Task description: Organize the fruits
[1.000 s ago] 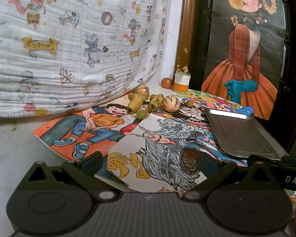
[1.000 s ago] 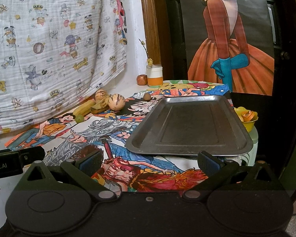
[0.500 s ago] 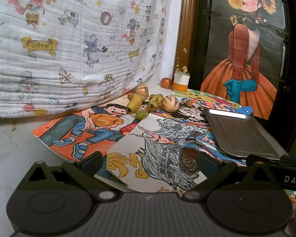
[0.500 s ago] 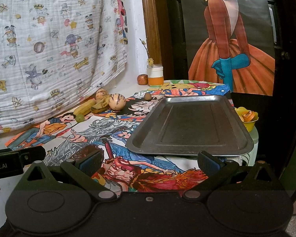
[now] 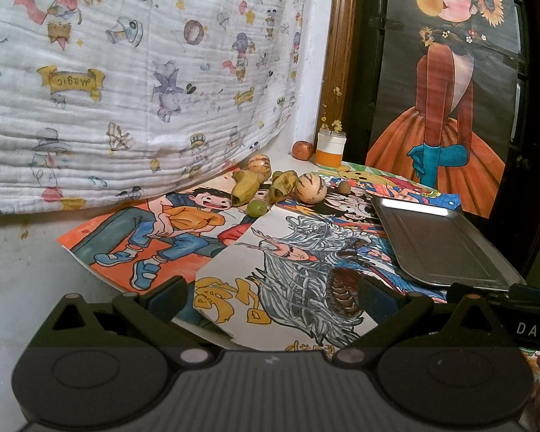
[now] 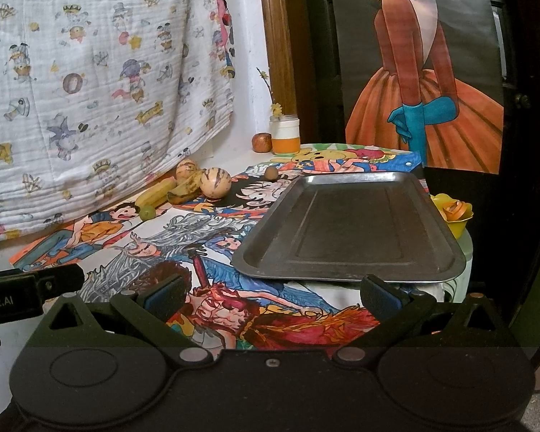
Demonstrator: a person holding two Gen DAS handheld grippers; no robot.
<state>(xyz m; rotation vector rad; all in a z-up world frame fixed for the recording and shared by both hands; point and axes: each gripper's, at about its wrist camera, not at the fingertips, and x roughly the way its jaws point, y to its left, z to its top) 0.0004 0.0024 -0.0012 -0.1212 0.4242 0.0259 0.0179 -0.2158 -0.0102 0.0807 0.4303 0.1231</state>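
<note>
Holding a hand-held gripper in each hand, we face a counter (image 5: 21, 252) spread with colored cartoon drawings (image 5: 298, 270); the left hand-held gripper (image 5: 271, 297) hovers low over the near drawings with its fingers spread apart and nothing between them; the right hand-held gripper (image 6: 271, 293) hangs just before the near rim of the tray (image 6: 345, 273), its fingers likewise apart and gripping nothing. The fruits sit in a cluster at the far side of the counter, close under the hanging printed cloth (image 5: 126, 72): two yellow-green bananas (image 5: 246, 187) lie side by side, a striped round melon (image 5: 310, 189) rests touching the right one, a second striped melon (image 5: 259, 165) sits behind them, and a small green fruit (image 5: 257, 207) lies just in front of the bananas; a small brown fruit (image 5: 344, 186) stands alone to the right of the cluster, between it and the tray's far corner. From the right wrist view the metal tray lies on the right part of the counter, well apart from the cluster and with nothing in it; behind it, a yellow paper flower (image 6: 451, 212) shows at the counter's right edge. At the back corner a white and orange jar (image 6: 285, 138) stands with a reddish fruit (image 6: 262, 142) just beside it; a poster of a woman in an orange dress (image 6: 428, 108) hangs on the dark door beyond.
</note>
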